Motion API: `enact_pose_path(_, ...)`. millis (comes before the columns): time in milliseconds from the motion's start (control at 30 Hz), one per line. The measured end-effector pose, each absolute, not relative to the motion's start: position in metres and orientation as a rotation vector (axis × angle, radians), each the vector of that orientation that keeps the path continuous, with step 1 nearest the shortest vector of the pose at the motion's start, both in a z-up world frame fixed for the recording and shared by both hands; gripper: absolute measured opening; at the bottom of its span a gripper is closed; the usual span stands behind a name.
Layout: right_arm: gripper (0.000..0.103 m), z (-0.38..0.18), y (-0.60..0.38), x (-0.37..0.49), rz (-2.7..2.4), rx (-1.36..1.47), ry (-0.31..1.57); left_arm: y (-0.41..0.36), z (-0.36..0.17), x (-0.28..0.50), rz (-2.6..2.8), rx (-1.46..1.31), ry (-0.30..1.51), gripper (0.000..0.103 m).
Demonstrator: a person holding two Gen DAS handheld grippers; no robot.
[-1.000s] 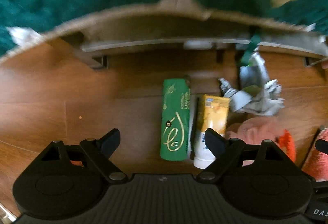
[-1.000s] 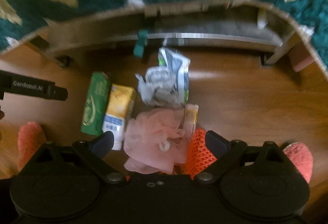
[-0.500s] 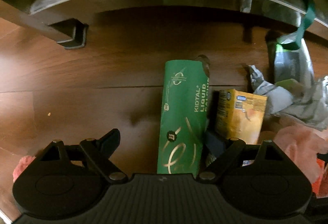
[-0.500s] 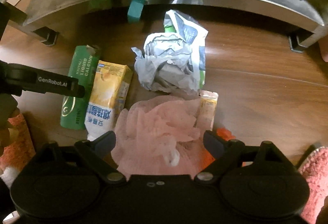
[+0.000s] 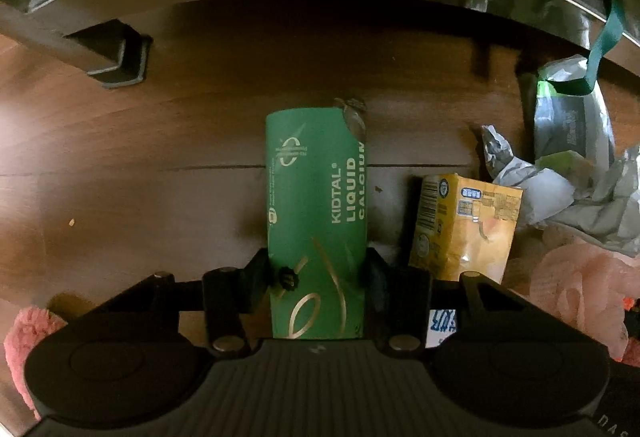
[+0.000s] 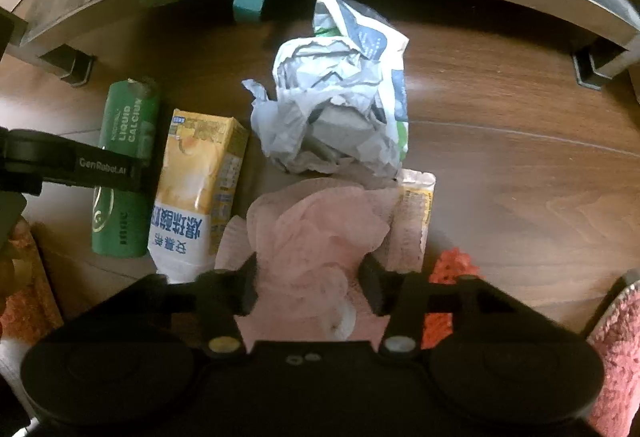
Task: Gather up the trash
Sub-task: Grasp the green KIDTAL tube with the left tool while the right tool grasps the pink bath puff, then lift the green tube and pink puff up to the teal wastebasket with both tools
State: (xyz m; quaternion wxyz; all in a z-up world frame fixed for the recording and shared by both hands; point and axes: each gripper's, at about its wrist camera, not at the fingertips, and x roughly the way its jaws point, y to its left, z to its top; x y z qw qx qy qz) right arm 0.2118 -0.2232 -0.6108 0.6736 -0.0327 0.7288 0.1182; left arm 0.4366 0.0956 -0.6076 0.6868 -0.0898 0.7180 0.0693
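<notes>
Green card, the liquid calcium box [image 5: 316,221], lies flat on the wooden floor [image 5: 120,165] and is squeezed by the left gripper [image 5: 316,273], likely for lifting. The pink mesh puff [image 6: 316,237] is pinched between the right gripper [image 6: 308,277] jaws.

The green box [image 5: 316,221] read "KIDTAL LIQUID CALCIUM" in pale letters — the left tool's arm [image 6: 76,163] bore "GenRobot.AI". The yellow carton [image 6: 200,189] carried blue Chinese characters, unreadable.

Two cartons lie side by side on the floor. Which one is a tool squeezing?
The green carton marked liquid calcium: the left tool has it clamped between its fingers. The yellow carton beside it lies untouched.
</notes>
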Motion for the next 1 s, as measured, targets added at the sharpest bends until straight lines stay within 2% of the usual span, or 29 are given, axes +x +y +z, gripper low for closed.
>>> enact_pose_path(133,0.034,-0.598,-0.226,0.208,0.249,-0.076,1.623,0.092,-0.594,0.435,0.18,-0.198,1.607,0.049)
enact_pose_path(400,0.032,-0.545,-0.231,0.198,0.225,-0.036,1.596,0.092,-0.548,0.425,0.224,-0.256,1.567,0.048)
enact_pose_path(733,0.032,-0.436,-0.244,0.174,0.262,0.011,1.465,0.087,-0.421,0.385,0.249,-0.314,1.406,0.048)
enact_pose_path(1000,0.031,-0.326,-0.252,0.152,0.359,0.014,1.269,0.087,-0.314,0.338,0.225,-0.362,1.241,0.048)
